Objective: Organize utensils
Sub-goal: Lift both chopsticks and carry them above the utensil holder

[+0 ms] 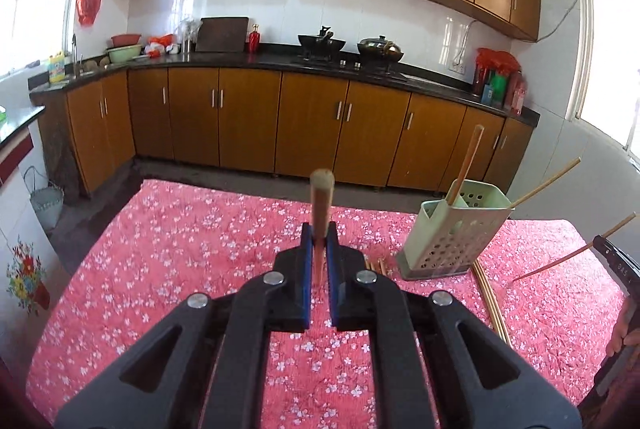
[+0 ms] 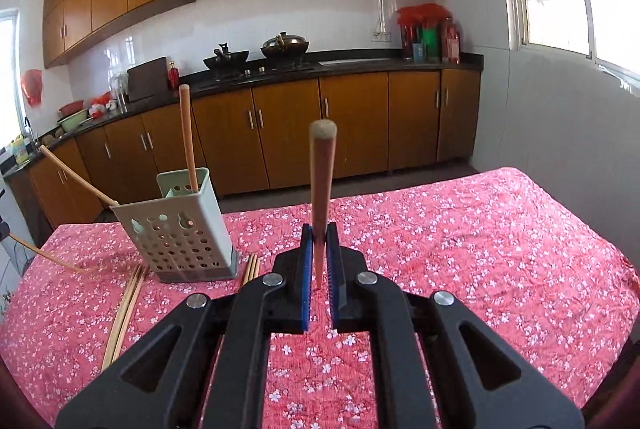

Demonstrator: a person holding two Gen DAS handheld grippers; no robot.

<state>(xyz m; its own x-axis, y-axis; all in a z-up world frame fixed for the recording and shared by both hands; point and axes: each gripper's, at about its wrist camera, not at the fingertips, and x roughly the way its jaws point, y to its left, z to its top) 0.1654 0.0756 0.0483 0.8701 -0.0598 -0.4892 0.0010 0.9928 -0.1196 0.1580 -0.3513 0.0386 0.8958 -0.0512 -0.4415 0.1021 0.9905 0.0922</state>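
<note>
One chopstick [image 1: 320,213] is pinched by the left gripper [image 1: 319,249], and another chopstick [image 2: 321,197] by the right gripper [image 2: 319,253]. More chopsticks [image 2: 124,305] are left beside the holder [image 2: 180,229] on the table [image 2: 480,249].

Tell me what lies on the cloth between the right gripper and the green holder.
In the right wrist view, a few loose chopsticks lie on the tablecloth between the right gripper and the holder, at its base.
</note>
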